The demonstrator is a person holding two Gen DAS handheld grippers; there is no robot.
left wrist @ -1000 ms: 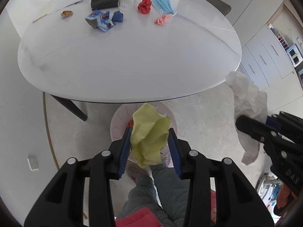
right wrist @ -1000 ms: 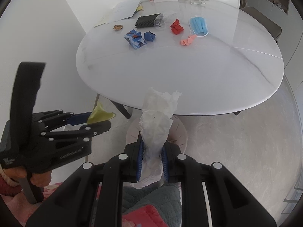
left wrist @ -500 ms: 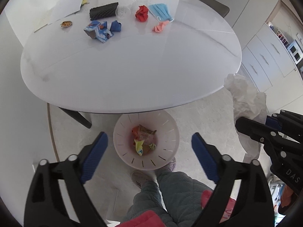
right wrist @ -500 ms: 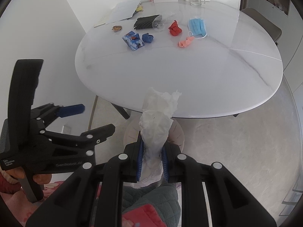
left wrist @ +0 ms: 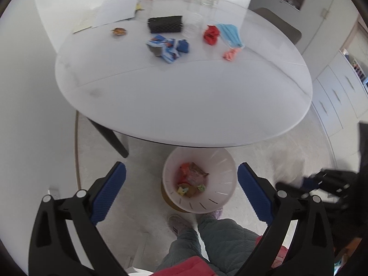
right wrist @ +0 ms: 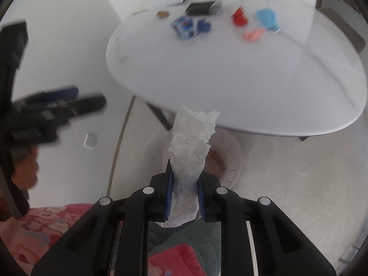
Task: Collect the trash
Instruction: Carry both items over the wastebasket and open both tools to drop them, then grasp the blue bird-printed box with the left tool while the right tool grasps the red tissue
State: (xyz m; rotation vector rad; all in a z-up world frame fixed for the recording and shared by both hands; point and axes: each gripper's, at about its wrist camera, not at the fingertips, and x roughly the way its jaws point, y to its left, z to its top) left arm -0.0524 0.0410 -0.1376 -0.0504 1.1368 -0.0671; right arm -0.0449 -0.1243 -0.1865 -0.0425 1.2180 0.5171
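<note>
Left tool (left wrist: 181, 193): jaws spread wide and opening the last bit, nothing between the blue pads (left wrist: 108, 195). A second ago they pinched a yellow-green crumpled paper; that paper is now gone from the tool, and a small yellow-green scrap lies in the waste bin (left wrist: 224, 161) among orange and brown wrappers. Judgement: the left drop is done, and that tool is free for the next pickup.

Right tool (right wrist: 184, 195): jaws pressed together on a crumpled white tissue (right wrist: 191, 142), as before. The tissue stands up out of the pads, and its lower end hangs below them. In the right wrist view the bin sits behind and under the tissue, partly hidden. Judgement: the tissue is the next item due for release, once the tool is over the bin mouth.

Bin: white, round, on the floor just off the near edge of the surface (left wrist: 184, 105), beside the person's slippers and quilted trouser legs.

Surface: white, oval, glossy. Trash still lies at the far side: a blue-and-white wrapper (left wrist: 163, 48), a small blue crumple (left wrist: 183, 45), a red crumple (left wrist: 211, 35), a blue face mask (left wrist: 231, 34), a pink scrap (left wrist: 230, 54), and a small brown bit (left wrist: 118, 31). Also there are a black ridged item, a clear plastic cup, papers and a glass. Several trips remain, by my estimate.

Room: white wall at left, pale cabinets with drawers at right, light stone floor.
</note>
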